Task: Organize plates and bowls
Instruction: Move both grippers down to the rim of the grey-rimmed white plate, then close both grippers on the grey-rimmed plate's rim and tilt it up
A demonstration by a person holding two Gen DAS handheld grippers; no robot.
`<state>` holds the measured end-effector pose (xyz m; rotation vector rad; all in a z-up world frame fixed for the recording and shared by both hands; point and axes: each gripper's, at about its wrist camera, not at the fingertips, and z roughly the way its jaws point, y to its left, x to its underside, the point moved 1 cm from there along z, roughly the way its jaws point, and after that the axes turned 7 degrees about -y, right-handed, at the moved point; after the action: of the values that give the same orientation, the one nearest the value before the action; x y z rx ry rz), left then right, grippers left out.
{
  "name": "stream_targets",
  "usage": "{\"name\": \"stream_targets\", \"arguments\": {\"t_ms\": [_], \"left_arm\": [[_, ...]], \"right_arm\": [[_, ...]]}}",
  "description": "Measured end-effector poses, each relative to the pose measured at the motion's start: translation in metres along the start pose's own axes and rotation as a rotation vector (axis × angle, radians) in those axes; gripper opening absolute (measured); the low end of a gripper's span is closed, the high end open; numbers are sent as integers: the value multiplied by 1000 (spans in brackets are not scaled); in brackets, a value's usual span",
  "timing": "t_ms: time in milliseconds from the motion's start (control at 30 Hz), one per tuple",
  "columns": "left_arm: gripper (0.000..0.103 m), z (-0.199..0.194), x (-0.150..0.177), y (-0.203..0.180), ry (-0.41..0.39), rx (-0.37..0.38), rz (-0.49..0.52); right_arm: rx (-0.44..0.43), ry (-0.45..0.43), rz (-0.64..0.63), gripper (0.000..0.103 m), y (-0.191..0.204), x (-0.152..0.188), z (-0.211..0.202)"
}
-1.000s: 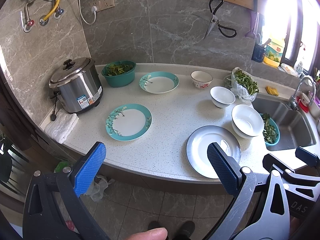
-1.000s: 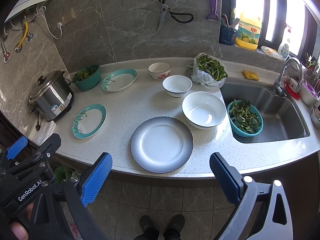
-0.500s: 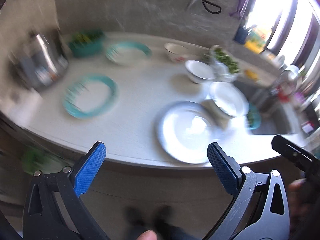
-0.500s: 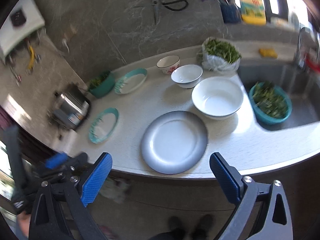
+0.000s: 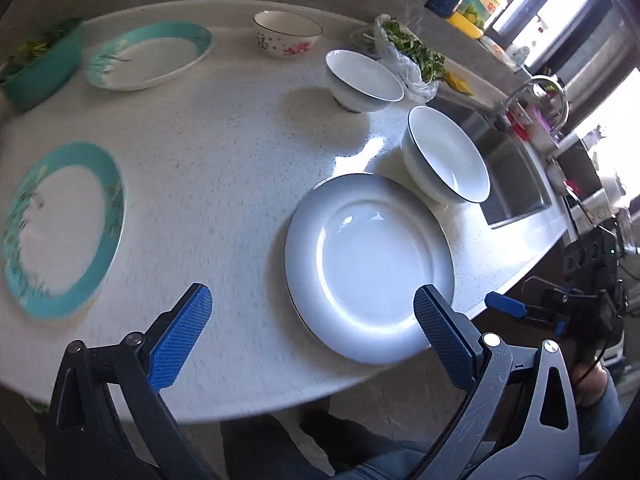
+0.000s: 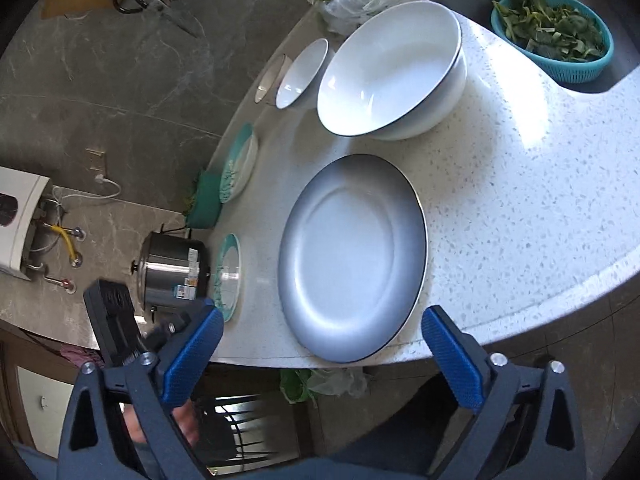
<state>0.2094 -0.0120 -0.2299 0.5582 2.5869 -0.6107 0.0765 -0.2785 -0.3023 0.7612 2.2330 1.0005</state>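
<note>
A large grey-rimmed plate (image 5: 368,264) (image 6: 352,260) lies near the counter's front edge. A big white bowl (image 5: 444,156) (image 6: 392,72) sits behind it, a smaller white bowl (image 5: 362,80) (image 6: 304,74) and a floral bowl (image 5: 286,34) farther back. Two teal-rimmed plates (image 5: 60,228) (image 5: 148,54) lie to the left. My left gripper (image 5: 312,336) is open and empty, just in front of the grey plate. My right gripper (image 6: 320,356) is open and empty at the plate's near edge.
A teal bowl of greens (image 5: 36,64) stands at the far left, a bag of greens (image 5: 404,56) at the back. The sink (image 5: 508,172) holds a teal basket of greens (image 6: 556,36). A steel rice cooker (image 6: 172,272) stands at the counter's left end.
Both grippers have moved forward and down toward the grey plate, which now looks much larger. The right gripper has tilted to the side. Both remain open.
</note>
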Motion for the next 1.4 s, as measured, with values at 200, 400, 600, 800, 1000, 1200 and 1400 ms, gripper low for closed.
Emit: {"name": "stream_targets", "arguments": {"t_ms": [200,400,600,800,1000,1200,1400], "left_arm": [[101,45,-29,16,148,87,104],[91,74,-41,17,191,156,121],[60,84,-34,14,232,149,57],[59,96,-30,23,263,68,1],[59,102,-29,17,278,96,15],[43,112,-32,2,292,130,57],[39,116,-40,4,306,160,64]], "right_arm": [[37,-61,57,84,-15,-12,5],[2,-51,76,84,-38,-24,9],[-63,17,75,80,-57,-43,18],[-90,82,60,70,-69,-51,24],[-92,119,33,62,-65,-47,30],[-90,107,26,59,-59,-42,36],[-97,135,36,47,-61,-40,42]]}}
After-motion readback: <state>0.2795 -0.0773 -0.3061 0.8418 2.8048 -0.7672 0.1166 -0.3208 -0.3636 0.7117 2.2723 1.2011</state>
